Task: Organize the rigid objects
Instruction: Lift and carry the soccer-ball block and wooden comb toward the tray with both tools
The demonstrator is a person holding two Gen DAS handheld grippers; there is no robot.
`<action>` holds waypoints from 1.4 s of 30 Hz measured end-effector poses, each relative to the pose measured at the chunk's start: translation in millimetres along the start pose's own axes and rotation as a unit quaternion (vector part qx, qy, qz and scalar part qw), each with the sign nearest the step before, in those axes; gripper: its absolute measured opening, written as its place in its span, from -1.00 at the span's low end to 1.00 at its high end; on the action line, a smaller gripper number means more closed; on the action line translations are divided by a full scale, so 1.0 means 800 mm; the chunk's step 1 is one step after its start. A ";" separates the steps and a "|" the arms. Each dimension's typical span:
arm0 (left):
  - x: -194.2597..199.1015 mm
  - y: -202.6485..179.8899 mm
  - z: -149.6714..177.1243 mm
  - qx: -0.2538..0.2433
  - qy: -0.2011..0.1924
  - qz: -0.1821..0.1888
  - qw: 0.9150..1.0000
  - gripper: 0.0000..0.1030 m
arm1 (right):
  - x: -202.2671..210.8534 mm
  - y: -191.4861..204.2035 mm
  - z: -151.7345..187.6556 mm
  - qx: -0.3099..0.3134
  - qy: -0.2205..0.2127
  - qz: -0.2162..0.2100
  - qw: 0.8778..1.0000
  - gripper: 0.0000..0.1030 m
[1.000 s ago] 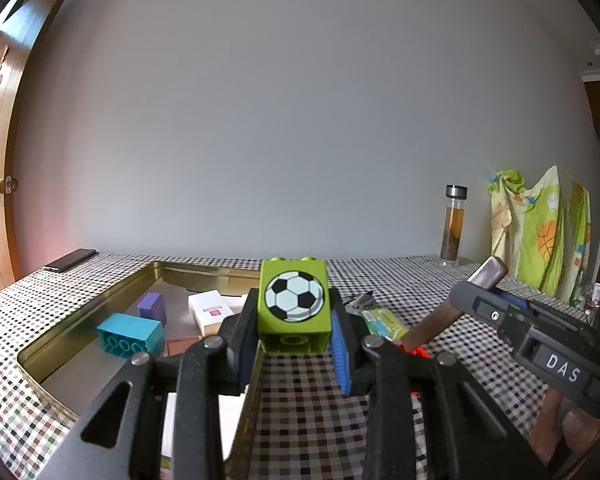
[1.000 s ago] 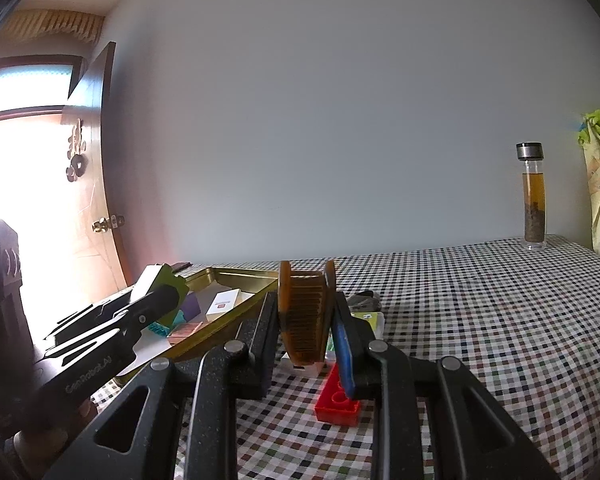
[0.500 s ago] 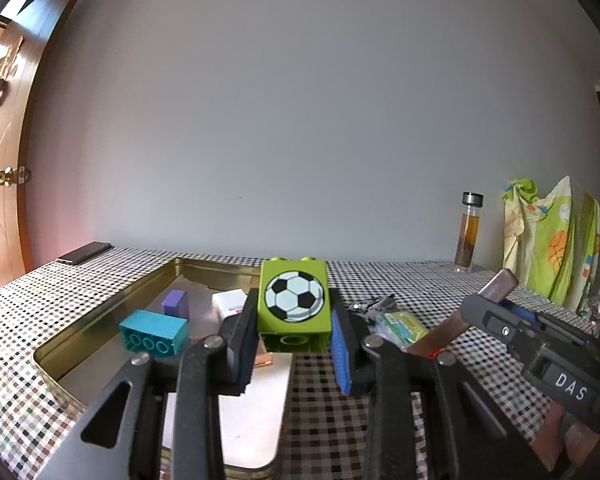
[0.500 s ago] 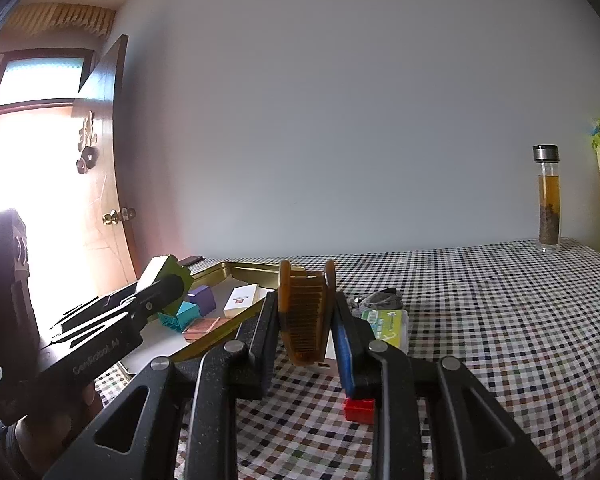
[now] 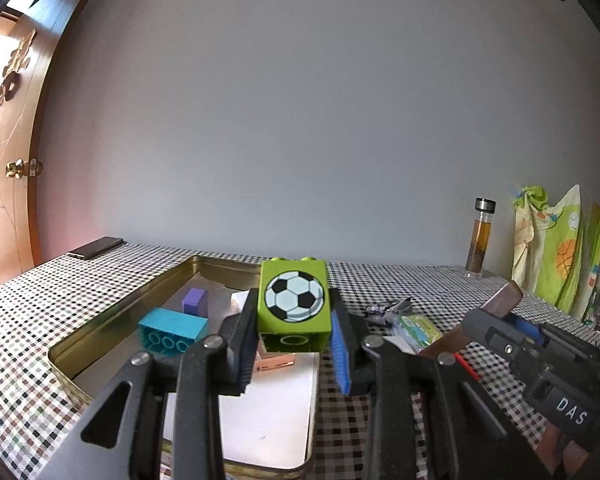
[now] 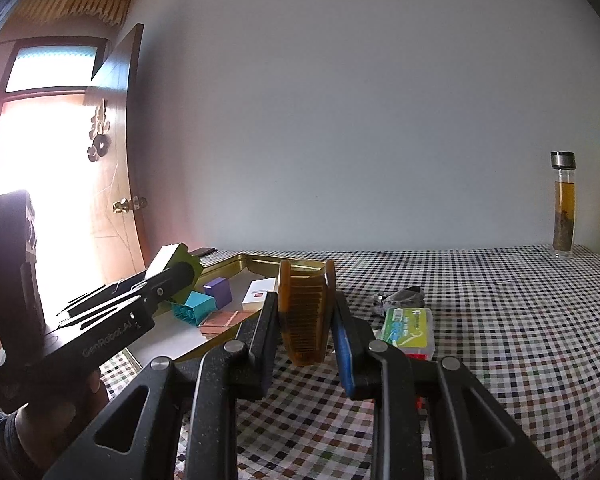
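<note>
Two handheld grippers carrying objects above a checkered bench.
At centre frame, the left gripper [image 5: 294,344] jaws are clamping a green football-print block [image 5: 293,305] over the gold tin tray [image 5: 100,330], which is holding a teal brick [image 5: 172,327] and purple cube [image 5: 195,301]; the right gripper [image 6: 304,334] jaws are pinching an amber comb [image 6: 305,312] beside a green-labelled box [image 6: 409,330].

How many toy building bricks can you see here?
3: a green soccer-ball brick held in the left gripper, a teal brick in the gold tray, and a red one mostly hidden.
</note>
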State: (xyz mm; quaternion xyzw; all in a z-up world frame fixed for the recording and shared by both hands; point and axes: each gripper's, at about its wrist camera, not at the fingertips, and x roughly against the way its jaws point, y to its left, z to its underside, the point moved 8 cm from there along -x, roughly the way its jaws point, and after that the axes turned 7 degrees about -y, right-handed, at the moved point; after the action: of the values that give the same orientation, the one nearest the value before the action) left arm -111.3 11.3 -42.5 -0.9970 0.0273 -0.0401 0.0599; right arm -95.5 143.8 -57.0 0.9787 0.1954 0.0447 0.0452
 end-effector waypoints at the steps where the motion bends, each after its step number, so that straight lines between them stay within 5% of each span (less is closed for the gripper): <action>1: 0.000 0.000 0.000 0.000 0.001 -0.002 1.000 -0.41 | -0.001 0.001 0.000 -0.001 0.001 -0.002 1.000 -0.46; 42: -0.007 0.110 -0.015 0.024 0.032 -0.071 0.997 -0.41 | -0.039 0.042 -0.012 -0.030 0.034 -0.074 0.996 -0.46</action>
State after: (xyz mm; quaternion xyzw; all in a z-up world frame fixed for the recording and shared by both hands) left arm -122.6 -77.1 -41.7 -0.9929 -0.0423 -0.0771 0.0797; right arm -112.4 101.4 -46.4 0.9577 0.2672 0.0801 0.0711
